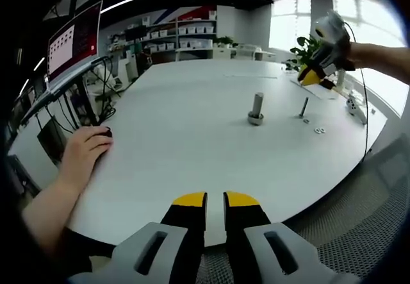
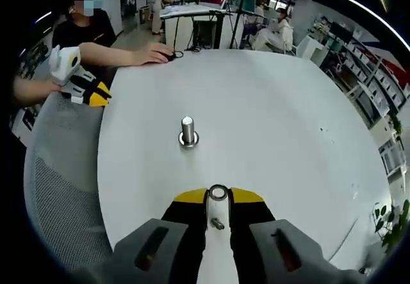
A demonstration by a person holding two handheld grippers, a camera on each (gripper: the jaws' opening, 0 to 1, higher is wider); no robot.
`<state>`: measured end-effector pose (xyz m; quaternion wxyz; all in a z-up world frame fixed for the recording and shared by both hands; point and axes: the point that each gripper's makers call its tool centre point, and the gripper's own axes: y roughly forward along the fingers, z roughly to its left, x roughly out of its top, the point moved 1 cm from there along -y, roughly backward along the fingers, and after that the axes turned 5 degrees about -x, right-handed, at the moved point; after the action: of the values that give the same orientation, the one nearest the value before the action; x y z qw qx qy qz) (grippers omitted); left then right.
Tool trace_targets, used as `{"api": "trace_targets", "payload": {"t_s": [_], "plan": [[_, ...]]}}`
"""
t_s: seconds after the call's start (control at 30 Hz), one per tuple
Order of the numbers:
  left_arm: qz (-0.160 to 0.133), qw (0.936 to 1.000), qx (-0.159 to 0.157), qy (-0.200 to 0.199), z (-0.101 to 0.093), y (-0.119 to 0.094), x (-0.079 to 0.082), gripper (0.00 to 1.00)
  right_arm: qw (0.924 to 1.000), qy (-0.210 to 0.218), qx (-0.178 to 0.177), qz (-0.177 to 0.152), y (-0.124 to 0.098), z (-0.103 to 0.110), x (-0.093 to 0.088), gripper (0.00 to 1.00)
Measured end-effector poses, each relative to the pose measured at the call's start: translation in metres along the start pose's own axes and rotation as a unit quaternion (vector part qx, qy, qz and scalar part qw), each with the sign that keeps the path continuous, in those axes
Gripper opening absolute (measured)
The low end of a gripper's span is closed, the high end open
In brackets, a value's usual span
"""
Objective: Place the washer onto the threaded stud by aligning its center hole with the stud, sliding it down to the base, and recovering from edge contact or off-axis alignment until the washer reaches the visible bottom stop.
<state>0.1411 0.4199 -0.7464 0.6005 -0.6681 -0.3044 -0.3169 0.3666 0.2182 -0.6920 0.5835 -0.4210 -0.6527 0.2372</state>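
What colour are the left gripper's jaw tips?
Yellow tips on black jaws of the left gripper, clearest in the left gripper view.

No text, label or number can be read; the marks on the monitor screen [image 1: 72, 40] are too small to decipher.

Silver washer [image 2: 218, 193] sits at the right claw's tips; threaded stud [image 2: 188, 132] stands upright.
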Motion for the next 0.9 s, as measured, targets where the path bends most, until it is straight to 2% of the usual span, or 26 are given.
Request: {"api": "trace_targets", "payload": {"t_s": [0.37, 0.57, 0.9], "plan": [[-0.001, 1.0000, 0.001, -0.001, 0.000, 0.000, 0.000, 0.08, 0.9999, -0.008, 0.010, 0.010, 0.004, 0.002, 0.001, 0.13], [-0.003, 1.0000, 0.001, -0.003, 0.001, 0.000, 0.001, 0.08, 0.9995, -0.011, 0.012, 0.025, 0.006, 0.004, -0.009, 0.13], [-0.005, 1.0000, 0.001, -0.005, 0.001, 0.000, 0.001, 0.08, 0.9982, -0.011, 0.007, 0.059, 0.005, -0.005, -0.035, 0.13]]}}
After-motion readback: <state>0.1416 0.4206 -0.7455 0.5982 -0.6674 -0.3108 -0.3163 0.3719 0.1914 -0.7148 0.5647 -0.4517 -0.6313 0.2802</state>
